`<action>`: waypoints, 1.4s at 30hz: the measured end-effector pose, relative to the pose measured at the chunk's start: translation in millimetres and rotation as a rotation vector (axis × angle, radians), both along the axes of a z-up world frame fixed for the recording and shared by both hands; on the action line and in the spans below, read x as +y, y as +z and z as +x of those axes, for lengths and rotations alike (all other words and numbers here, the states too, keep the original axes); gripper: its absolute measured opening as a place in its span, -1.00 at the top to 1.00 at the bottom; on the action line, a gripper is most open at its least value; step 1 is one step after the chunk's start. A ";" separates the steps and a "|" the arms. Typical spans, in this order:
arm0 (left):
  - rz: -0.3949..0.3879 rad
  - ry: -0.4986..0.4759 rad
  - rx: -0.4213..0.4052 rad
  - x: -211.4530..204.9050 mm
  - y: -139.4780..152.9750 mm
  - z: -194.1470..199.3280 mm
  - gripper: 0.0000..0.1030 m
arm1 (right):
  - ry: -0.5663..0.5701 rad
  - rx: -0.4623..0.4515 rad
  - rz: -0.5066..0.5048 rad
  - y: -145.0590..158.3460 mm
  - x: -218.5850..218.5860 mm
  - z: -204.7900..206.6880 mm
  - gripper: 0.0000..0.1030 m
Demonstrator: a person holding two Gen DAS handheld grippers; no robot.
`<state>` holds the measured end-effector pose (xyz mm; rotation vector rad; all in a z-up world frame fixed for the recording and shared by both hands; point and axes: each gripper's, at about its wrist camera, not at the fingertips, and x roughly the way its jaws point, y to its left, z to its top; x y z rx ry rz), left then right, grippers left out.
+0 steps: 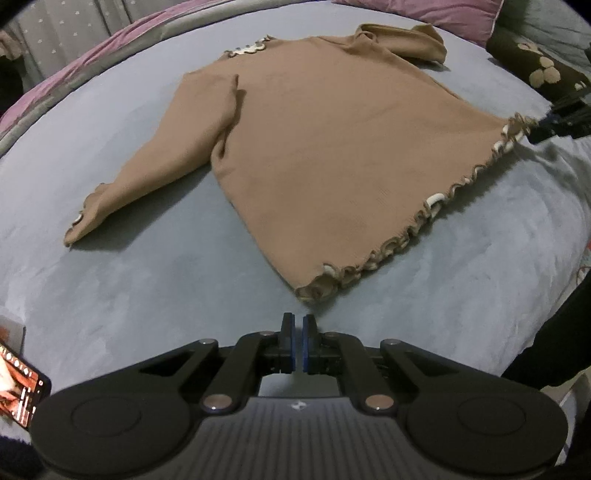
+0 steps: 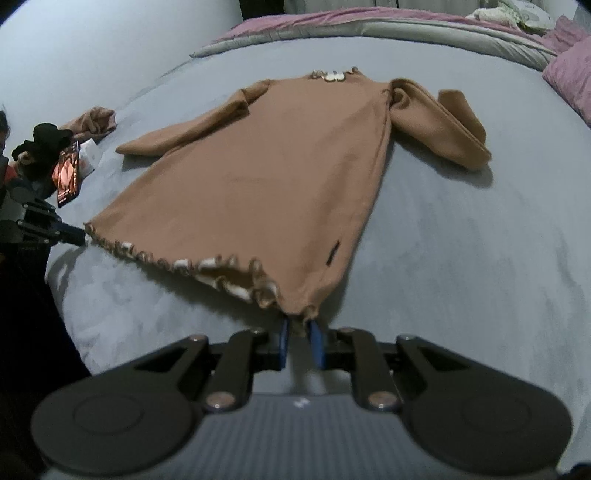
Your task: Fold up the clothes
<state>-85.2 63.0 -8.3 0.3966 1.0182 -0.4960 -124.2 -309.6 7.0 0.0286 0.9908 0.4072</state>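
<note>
A brown long-sleeved top [image 1: 314, 147] with a ruffled hem lies flat on the blue-grey bed; it also shows in the right wrist view [image 2: 266, 177]. My left gripper [image 1: 297, 321] is shut and empty, just short of the near hem corner [image 1: 314, 291]. My right gripper [image 2: 300, 328] is shut on the other hem corner [image 2: 303, 314]. From the left wrist view the right gripper [image 1: 543, 133] sits at the far hem corner. From the right wrist view the left gripper [image 2: 79, 236] sits at the left hem corner.
A phone [image 2: 68, 173] with a lit screen lies on the bed [image 2: 461, 258] at the left, beside dark and brown cloth items [image 2: 48, 144]. Pink pillows [image 2: 569, 77] and a grey-pink blanket [image 2: 369, 26] line the far side. A dark patterned cushion [image 1: 543, 70] lies at the far right.
</note>
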 end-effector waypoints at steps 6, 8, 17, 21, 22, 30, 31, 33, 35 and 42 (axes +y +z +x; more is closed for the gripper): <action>-0.021 0.045 -0.021 8.1 6.9 0.1 0.57 | -0.019 0.003 -0.022 8.6 -6.3 -7.7 0.47; -0.032 0.063 -0.029 9.7 7.8 3.6 0.48 | -0.033 -0.007 -0.017 13.4 -9.1 -7.5 0.27; -0.085 0.180 -0.025 8.6 11.6 38.0 0.32 | -0.117 -0.030 0.025 20.5 -13.6 18.3 0.11; -0.080 0.196 -0.006 1.0 7.9 56.4 0.25 | -0.139 -0.021 0.022 16.0 -8.3 35.9 0.06; -0.081 0.200 0.000 -0.6 6.5 61.4 0.25 | -0.143 -0.019 0.023 15.2 -7.1 40.5 0.02; -0.102 0.244 0.064 -10.1 -9.1 102.4 0.23 | -0.192 0.021 0.019 3.7 0.5 76.8 -0.01; -0.104 0.250 0.069 -11.2 -10.6 106.7 0.23 | -0.201 0.029 0.021 1.7 0.3 81.9 -0.01; -0.112 0.260 0.075 -12.7 -12.7 115.5 0.23 | -0.219 0.042 0.024 -2.7 0.1 92.2 -0.01; -0.122 0.271 0.079 -13.7 -14.2 123.3 0.23 | -0.238 0.051 0.037 -6.6 -0.4 102.3 -0.01; -0.151 0.309 0.085 -20.1 -18.7 151.9 0.22 | -0.318 0.068 0.101 -19.3 -0.6 134.2 -0.01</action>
